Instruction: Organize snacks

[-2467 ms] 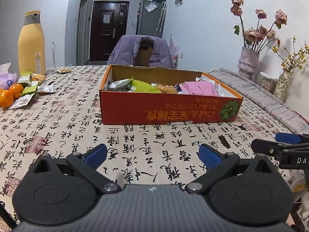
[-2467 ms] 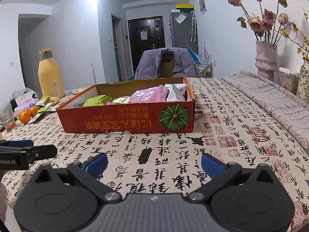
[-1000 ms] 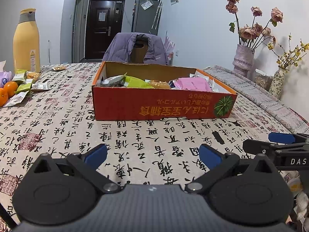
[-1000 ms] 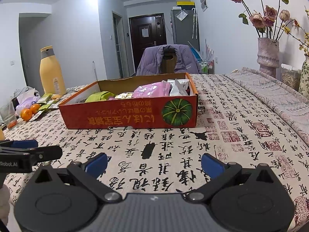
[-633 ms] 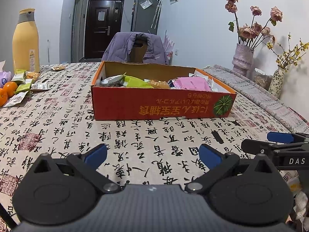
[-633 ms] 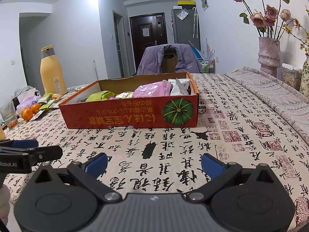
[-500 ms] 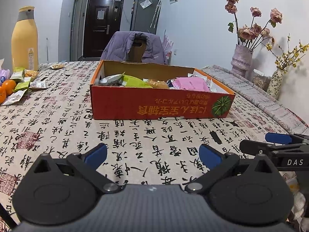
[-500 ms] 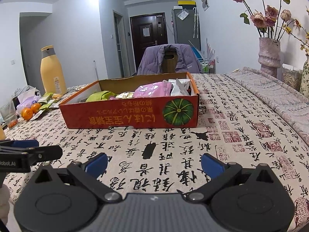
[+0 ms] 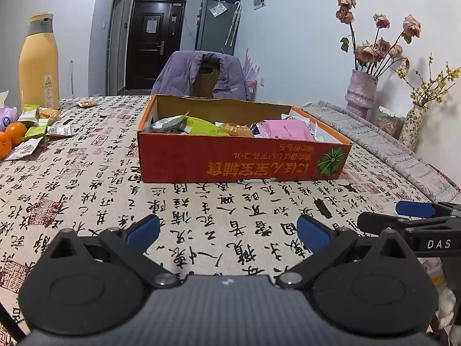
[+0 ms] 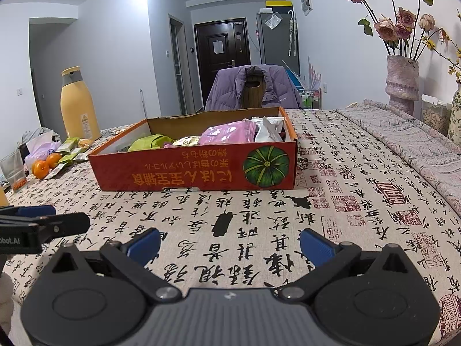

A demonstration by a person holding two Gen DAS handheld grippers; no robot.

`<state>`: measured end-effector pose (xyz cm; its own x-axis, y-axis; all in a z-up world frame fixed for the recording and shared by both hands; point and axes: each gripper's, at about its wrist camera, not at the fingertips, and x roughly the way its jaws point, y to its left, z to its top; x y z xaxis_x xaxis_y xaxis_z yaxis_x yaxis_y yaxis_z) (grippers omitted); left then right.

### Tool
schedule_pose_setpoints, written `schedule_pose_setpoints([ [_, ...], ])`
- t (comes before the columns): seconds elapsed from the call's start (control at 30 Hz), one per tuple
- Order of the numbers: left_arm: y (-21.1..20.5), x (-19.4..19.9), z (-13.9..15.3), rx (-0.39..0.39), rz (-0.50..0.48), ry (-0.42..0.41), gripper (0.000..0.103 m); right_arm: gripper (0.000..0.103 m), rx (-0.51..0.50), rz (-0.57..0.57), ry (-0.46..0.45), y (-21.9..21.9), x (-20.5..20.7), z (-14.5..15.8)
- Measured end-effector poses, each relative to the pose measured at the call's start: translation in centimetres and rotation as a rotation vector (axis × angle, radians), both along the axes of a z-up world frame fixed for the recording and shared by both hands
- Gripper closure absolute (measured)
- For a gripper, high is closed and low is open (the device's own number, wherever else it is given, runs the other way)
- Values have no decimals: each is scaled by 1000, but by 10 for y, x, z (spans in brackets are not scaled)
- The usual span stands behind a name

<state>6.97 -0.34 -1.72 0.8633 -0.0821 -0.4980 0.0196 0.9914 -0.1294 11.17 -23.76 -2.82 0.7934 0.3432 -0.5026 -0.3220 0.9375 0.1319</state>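
Note:
A shallow red cardboard box [image 9: 242, 161] [image 10: 196, 173] sits mid-table, holding a green packet [image 9: 201, 127], a pink packet [image 9: 285, 129] [image 10: 227, 134] and other wrapped snacks. Loose snack packets [image 9: 37, 128] [image 10: 72, 150] lie at the far left beside the oranges. My left gripper [image 9: 227, 230] hovers open over the calligraphy-print cloth in front of the box, nothing between its blue pads. My right gripper [image 10: 230, 240] is open too, empty, just right of the left one; its fingers [image 9: 415, 209] show at the left view's right edge.
A tall yellow bottle [image 9: 39, 63] [image 10: 77, 106], oranges [image 9: 8, 141] [image 10: 44, 165] and a clear cup [image 10: 14, 170] stand at the left. Vases of dried flowers [image 9: 361, 92] [image 10: 402, 83] line the right wall. A chair with a purple jacket [image 9: 201, 75] stands behind the table.
Both grippers have drawn back slightly and stayed open; the box looks a bit smaller and farther away in the left wrist view. Nothing was picked up or released.

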Motion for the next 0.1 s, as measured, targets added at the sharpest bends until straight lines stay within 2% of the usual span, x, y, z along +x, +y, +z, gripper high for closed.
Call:
schedule_pose_setpoints([
  [0.1, -1, -1, 0, 2, -10, -4, 0, 0, -1, 2, 1, 0, 0, 0],
])
